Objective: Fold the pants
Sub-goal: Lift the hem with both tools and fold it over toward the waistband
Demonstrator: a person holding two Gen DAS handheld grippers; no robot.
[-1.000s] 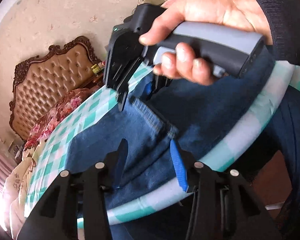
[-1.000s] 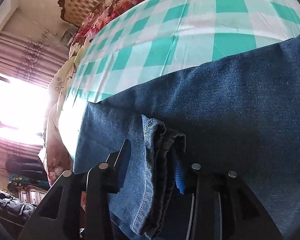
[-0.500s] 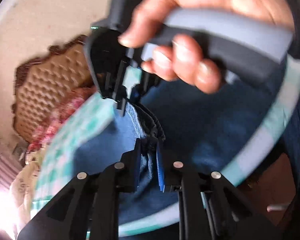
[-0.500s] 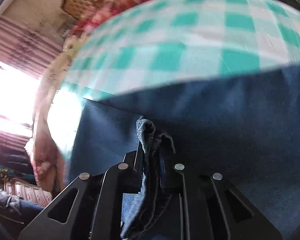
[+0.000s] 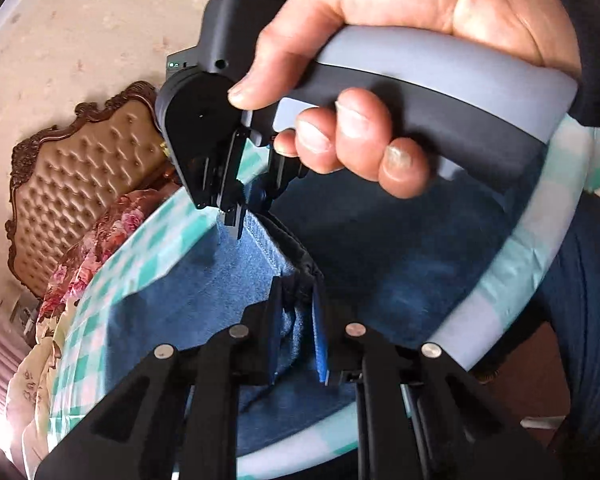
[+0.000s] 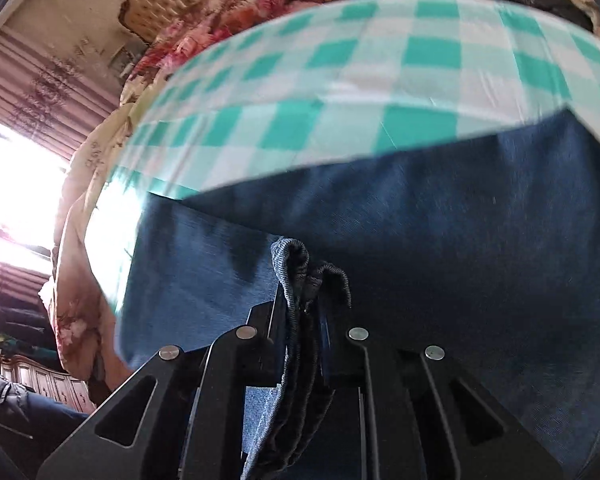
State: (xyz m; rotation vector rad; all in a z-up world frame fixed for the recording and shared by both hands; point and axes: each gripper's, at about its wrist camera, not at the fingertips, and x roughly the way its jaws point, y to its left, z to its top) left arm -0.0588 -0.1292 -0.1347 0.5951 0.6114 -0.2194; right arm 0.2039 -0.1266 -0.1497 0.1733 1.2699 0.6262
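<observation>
Pants (image 6: 440, 240) hem pinched in both tongs — left (image 5: 296, 300), right (image 6: 300, 300).

Dark blue denim pants (image 6: 440, 240) spread flat on checked cloth, near edge bunched and lifted, apparently several layers thick

Right gripper's (image 5: 256, 196) fingertips mostly hidden behind its own black body, upper middle of the left wrist view. Checked tablecloth (image 6: 380, 92) smeared by blur across the upper frame of the right wrist view. Jeans (image 6: 460, 260) cut off at right and bottom edges. Window (image 6: 16, 192), middle left, blown out to white.
</observation>
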